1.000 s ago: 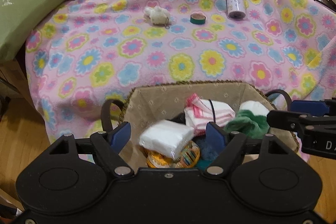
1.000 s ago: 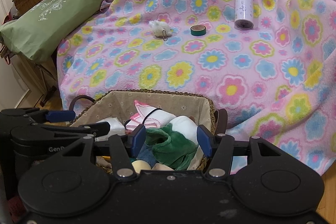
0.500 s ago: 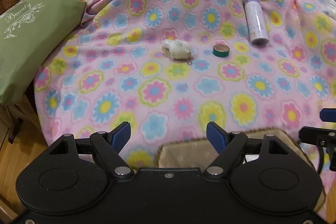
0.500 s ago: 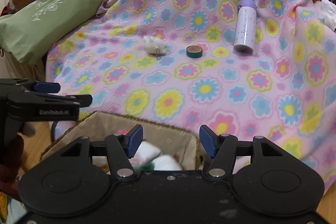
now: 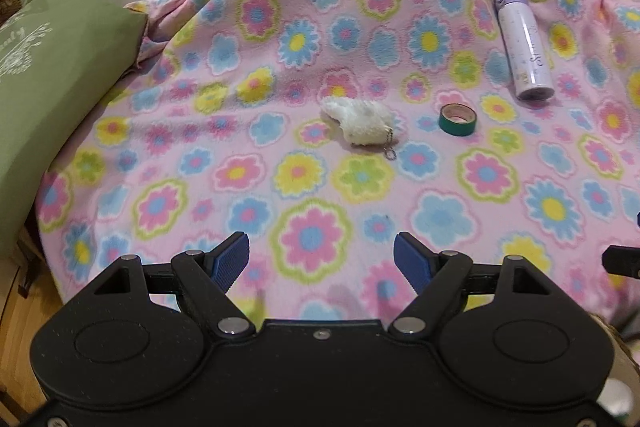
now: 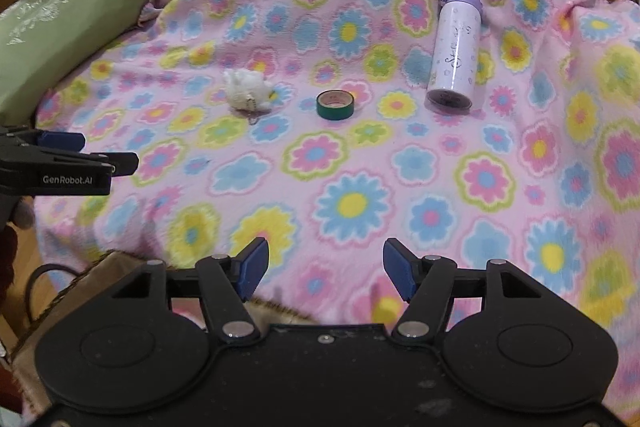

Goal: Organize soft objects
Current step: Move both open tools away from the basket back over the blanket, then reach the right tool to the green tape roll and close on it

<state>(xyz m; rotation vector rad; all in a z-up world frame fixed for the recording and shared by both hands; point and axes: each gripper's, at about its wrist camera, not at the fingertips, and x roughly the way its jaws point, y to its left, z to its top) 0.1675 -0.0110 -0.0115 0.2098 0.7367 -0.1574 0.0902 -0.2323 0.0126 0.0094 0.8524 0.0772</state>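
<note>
Both hand-held grippers were empty: the left hand-held gripper had its blue pads spread apart, and the right hand-held gripper was opening its jaws with nothing between them. Far ahead of them, the small white fluffy toy lay on the pink flower blanket, with a green roll of tape beside it and a purple bottle lying past that. A green pillow sat at the blanket's left edge, and a basket corner showed under the right hand-held gripper.

one plush toy, one tape roll, one bottle
</note>
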